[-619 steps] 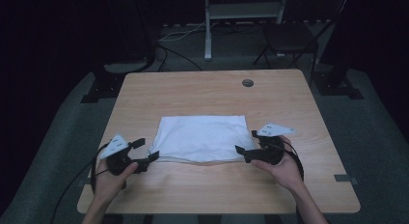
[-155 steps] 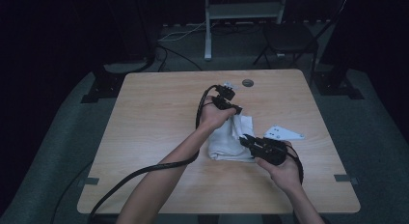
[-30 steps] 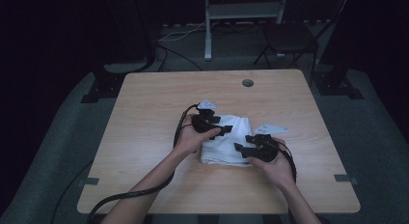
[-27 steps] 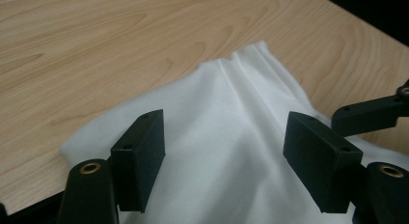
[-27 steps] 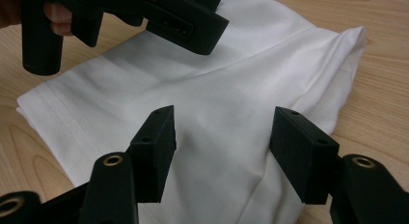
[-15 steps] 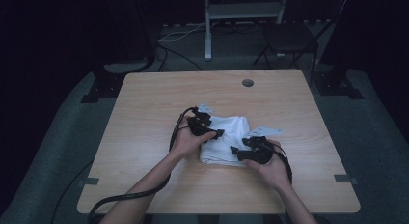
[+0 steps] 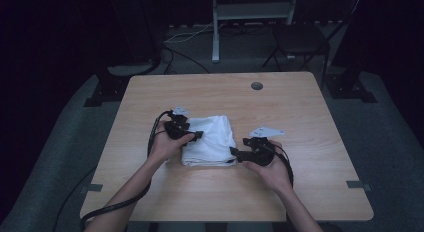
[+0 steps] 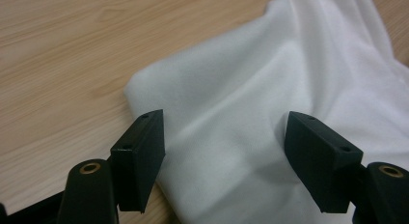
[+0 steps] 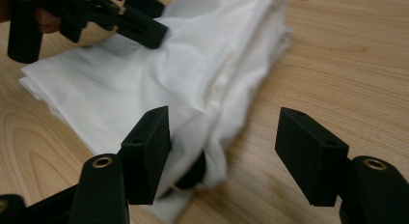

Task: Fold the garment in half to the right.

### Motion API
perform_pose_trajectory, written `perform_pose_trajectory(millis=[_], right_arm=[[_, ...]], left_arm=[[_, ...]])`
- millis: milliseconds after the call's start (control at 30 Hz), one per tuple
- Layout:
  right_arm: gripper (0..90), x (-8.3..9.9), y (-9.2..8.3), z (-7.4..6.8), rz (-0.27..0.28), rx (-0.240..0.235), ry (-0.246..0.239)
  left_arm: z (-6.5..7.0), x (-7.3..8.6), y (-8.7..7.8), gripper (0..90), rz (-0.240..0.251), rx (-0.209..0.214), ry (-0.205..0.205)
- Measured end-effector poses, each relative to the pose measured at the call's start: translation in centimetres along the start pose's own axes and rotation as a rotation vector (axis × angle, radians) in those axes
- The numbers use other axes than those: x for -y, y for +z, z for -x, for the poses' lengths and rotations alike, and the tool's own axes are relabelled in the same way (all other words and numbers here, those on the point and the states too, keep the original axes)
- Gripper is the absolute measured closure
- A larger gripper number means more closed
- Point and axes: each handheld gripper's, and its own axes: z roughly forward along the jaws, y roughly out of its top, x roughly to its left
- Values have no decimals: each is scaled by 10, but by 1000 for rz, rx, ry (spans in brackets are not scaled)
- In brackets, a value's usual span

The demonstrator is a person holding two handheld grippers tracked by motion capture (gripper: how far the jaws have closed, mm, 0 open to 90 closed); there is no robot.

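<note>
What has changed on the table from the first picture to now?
The white cloth, earlier spread wide, now lies folded into a compact bundle. The left gripper has moved in from the table's left side onto the cloth; the right gripper is at its right corner, both open. The table stayed put.

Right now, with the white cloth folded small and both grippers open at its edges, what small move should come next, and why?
Probably close the right gripper on the rumpled near corner of the folded white cloth and tuck it square. In the right gripper view that corner bunches loosely between open jaws, while the left gripper hovers open over a smoother fold on the wooden table.
</note>
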Motion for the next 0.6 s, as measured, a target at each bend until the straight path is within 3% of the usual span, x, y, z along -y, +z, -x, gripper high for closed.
perform_pose_trajectory(millis=[133,300,467,600], right_arm=[[439,-1,2,-7,41,23,3],[442,4,6,-11,-19,50,-43],[449,10,4,-16,-28,68,-68],[444,10,3,-19,-41,63,-76]], left_arm=[[20,7,-21,301,43,32,67],[44,31,-35,301,-11,40,163],[51,49,-38,302,9,17,184],[48,57,-42,302,20,28,161]])
